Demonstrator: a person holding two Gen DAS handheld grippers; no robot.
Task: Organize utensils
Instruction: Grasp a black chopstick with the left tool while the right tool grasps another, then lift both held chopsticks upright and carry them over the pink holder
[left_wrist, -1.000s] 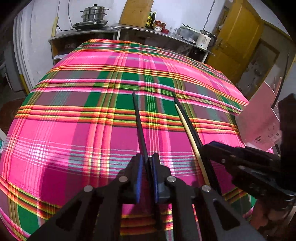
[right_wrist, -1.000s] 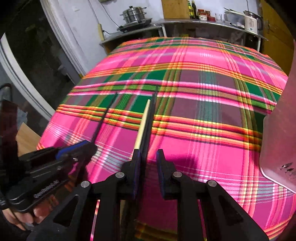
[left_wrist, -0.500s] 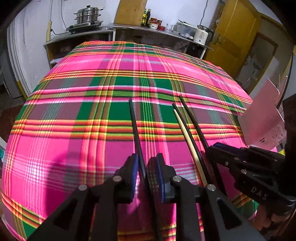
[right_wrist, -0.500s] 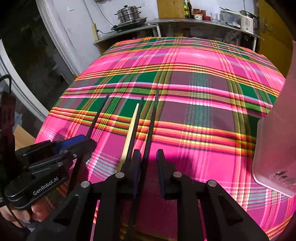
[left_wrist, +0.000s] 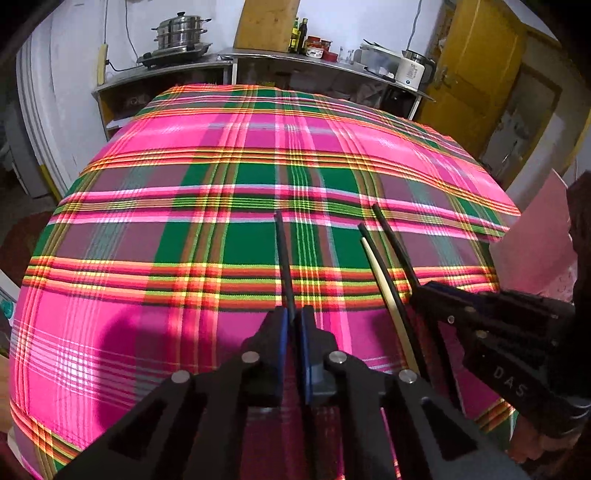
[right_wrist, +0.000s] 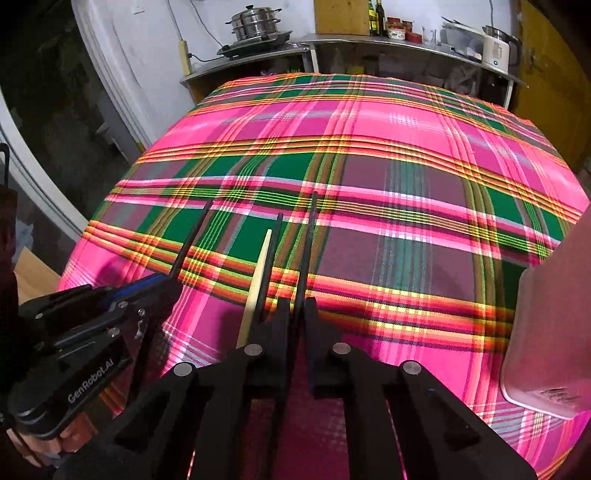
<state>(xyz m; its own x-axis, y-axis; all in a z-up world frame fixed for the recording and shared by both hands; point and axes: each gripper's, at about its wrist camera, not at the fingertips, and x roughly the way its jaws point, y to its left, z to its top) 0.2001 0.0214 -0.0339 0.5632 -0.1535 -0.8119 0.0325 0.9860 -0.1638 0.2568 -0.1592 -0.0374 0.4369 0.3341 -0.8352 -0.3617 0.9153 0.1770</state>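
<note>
My left gripper (left_wrist: 291, 325) is shut on a black chopstick (left_wrist: 282, 258) that points forward over the plaid tablecloth (left_wrist: 184, 221). My right gripper (right_wrist: 295, 314) is shut on another black chopstick (right_wrist: 308, 240). Just left of it lie a cream chopstick (right_wrist: 258, 275) and a third black chopstick (right_wrist: 271, 258). In the left wrist view these show to the right: the cream one (left_wrist: 380, 277), a black one (left_wrist: 373, 251) beside it, and the right gripper's one (left_wrist: 393, 240). The left gripper appears in the right wrist view (right_wrist: 162, 284) with its chopstick (right_wrist: 190, 236).
A pink plastic container (right_wrist: 554, 332) stands at the right table edge, also in the left wrist view (left_wrist: 535, 236). Behind the table is a counter with a steel steamer pot (left_wrist: 179, 31), bottles (left_wrist: 299, 31) and a white kettle (left_wrist: 412, 72). A yellow door (left_wrist: 476, 74) is at the right.
Both grippers have closed onto their black chopsticks and lifted a little. The right gripper's chopstick has separated to the right of the cream and black pair.
</note>
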